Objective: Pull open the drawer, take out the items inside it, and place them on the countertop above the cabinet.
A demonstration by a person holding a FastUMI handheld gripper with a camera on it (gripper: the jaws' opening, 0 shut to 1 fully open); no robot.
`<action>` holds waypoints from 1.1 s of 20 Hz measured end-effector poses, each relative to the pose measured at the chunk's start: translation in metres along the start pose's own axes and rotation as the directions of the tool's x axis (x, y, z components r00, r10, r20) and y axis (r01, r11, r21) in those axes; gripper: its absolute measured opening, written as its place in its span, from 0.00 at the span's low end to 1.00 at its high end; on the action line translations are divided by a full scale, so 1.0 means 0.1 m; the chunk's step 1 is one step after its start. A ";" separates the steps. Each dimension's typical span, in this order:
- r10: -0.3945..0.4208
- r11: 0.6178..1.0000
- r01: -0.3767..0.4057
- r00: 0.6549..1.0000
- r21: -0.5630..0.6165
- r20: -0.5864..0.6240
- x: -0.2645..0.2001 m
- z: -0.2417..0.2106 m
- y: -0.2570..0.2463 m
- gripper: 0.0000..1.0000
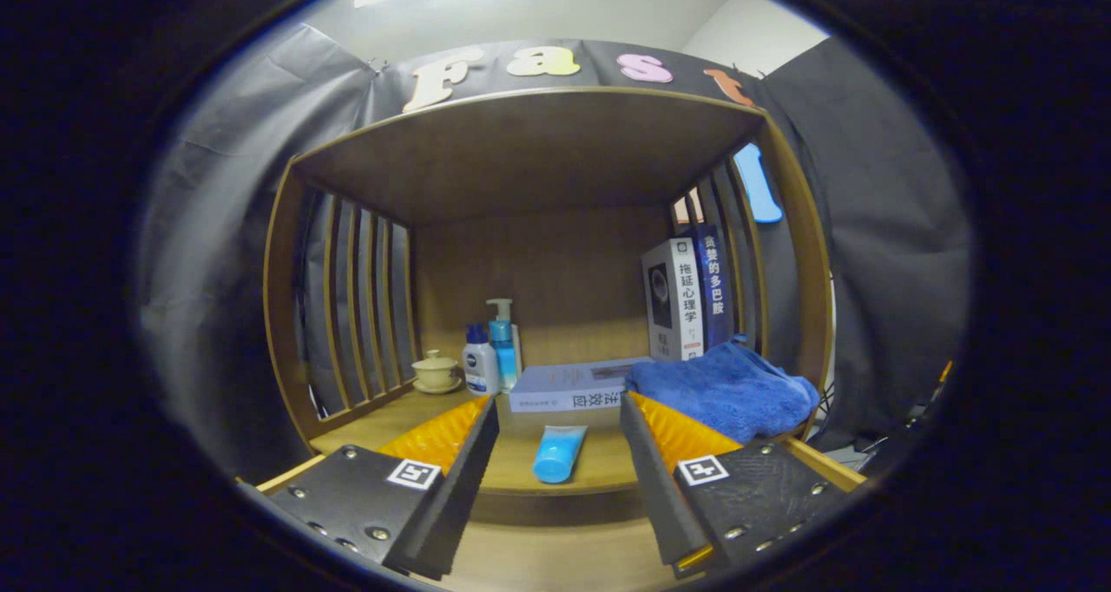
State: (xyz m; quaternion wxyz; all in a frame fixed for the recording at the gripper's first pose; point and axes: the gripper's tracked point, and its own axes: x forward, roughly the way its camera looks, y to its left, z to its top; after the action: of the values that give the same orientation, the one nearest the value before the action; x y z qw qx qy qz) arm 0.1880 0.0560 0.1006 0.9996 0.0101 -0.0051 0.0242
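Observation:
A small blue tube (557, 453) lies on the wooden countertop (521, 462) near its front edge, cap toward me, just ahead of my fingers and between their lines. My gripper (555, 418) stands open with nothing between its fingers; the left finger (438, 440) and the right finger (673, 436) flank the tube without touching it. Below the countertop's front edge a lower wooden surface (555, 557) shows between the finger bases; I cannot tell whether it is the drawer.
A blue towel (725, 392) is heaped at the right of the shelf. A flat book (573, 388) lies at the middle, two upright books (686, 301) at the back right, two bottles (490, 353) and a lidded cup (436, 372) at the back left. Slatted sides and a top board enclose the shelf.

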 end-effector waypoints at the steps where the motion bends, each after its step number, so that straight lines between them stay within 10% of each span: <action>1: -0.014 1.000 0.014 1.000 0.008 0.016 -0.03 0.04 -0.03 0.85; 11: -0.041 0.978 0.003 0.983 0.207 0.179 -0.29 0.36 -0.34 0.93; 22: 0.003 0.997 -0.010 0.996 0.079 0.088 -0.15 0.21 -0.13 0.93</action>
State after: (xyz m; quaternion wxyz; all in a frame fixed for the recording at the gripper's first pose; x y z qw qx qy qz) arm 0.1739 0.0415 0.1208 0.9972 0.0509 -0.0479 0.0271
